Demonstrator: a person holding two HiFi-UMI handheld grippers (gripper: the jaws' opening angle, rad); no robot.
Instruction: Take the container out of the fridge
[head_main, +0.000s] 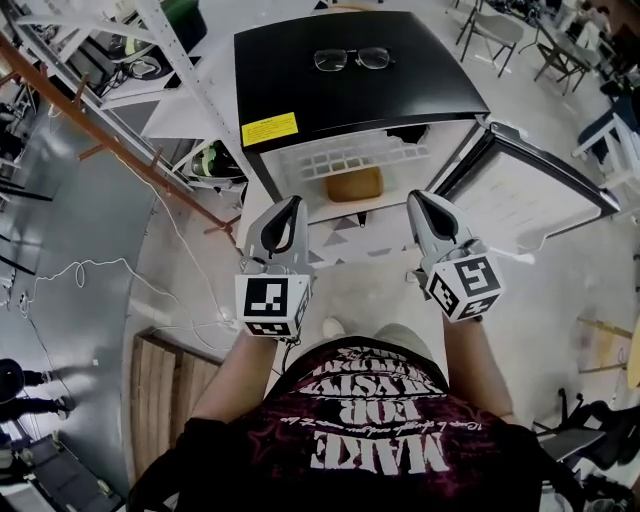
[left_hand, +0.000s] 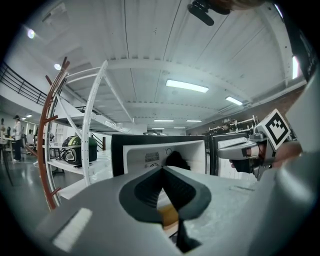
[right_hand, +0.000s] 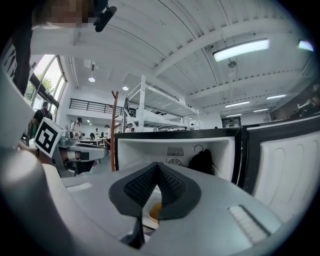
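In the head view, the fridge (head_main: 350, 100) stands just ahead of you with its door (head_main: 525, 195) already swung open to the right. That part looks done. The container (head_main: 353, 185), a brownish tub, sits inside on a lower level under the white wire shelf (head_main: 335, 155), so the lifting out is all still to do. Your left hand-held gripper (head_main: 289, 214) and right hand-held gripper (head_main: 424, 210) hover side by side near the opening, neither one inside it.

In the left gripper view, the jaws meet at their tips and grip nothing. The container shows only through the slit between the pads, farther off in the fridge.

In the right gripper view it is the same: tips together, empty, with the orange-brown container visible beyond them. You judge the reach, the opening of the jaws and the grasp as all remaining.
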